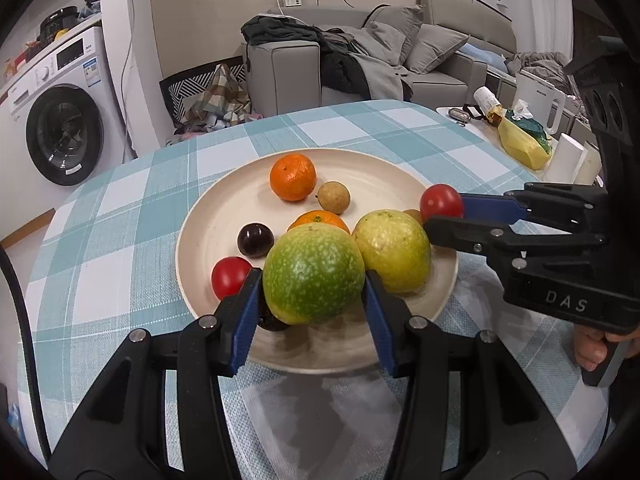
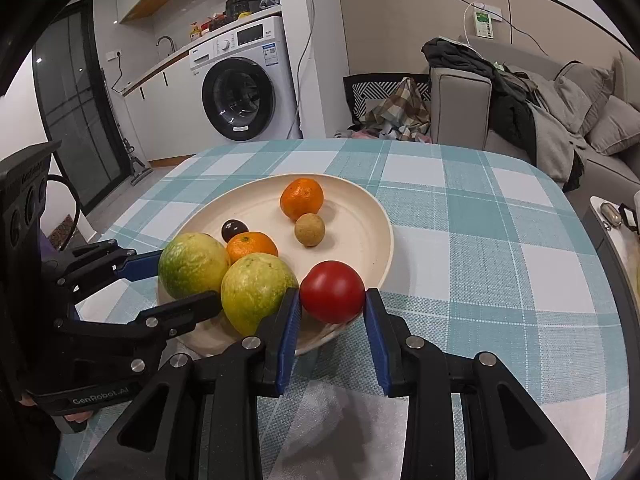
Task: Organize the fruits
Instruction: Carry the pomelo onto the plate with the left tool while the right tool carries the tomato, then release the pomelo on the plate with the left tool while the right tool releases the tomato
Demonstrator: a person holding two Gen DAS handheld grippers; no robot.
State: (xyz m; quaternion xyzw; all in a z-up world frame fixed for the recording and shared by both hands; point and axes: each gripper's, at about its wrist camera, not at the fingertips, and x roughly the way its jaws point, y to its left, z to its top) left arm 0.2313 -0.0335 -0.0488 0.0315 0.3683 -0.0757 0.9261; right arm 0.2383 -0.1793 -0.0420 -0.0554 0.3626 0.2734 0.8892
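Note:
A cream plate (image 1: pixel 224 216) (image 2: pixel 360 208) on the checked tablecloth holds two oranges (image 1: pixel 293 177) (image 1: pixel 319 220), a tan longan (image 1: pixel 333 197), a dark round fruit (image 1: pixel 255 240), a red tomato (image 1: pixel 230 277) and a yellow-green speckled fruit (image 1: pixel 394 250) (image 2: pixel 256 298). My left gripper (image 1: pixel 312 280) (image 2: pixel 188 280) is shut on a green speckled fruit (image 1: pixel 314 274) (image 2: pixel 191 265) over the plate's near side. My right gripper (image 2: pixel 332 296) (image 1: pixel 442 214) is shut on a second red tomato (image 2: pixel 332 291) (image 1: pixel 441 202) at the plate's rim. A small dark thing under the green fruit is mostly hidden.
The table's rounded edge (image 2: pixel 560 196) runs behind the plate. A side table (image 1: pixel 480 120) to the right carries a yellow bag (image 1: pixel 520 140) and a white kettle (image 1: pixel 540 96). Beyond stand a washing machine (image 2: pixel 244 92) and a grey sofa (image 1: pixel 400 52).

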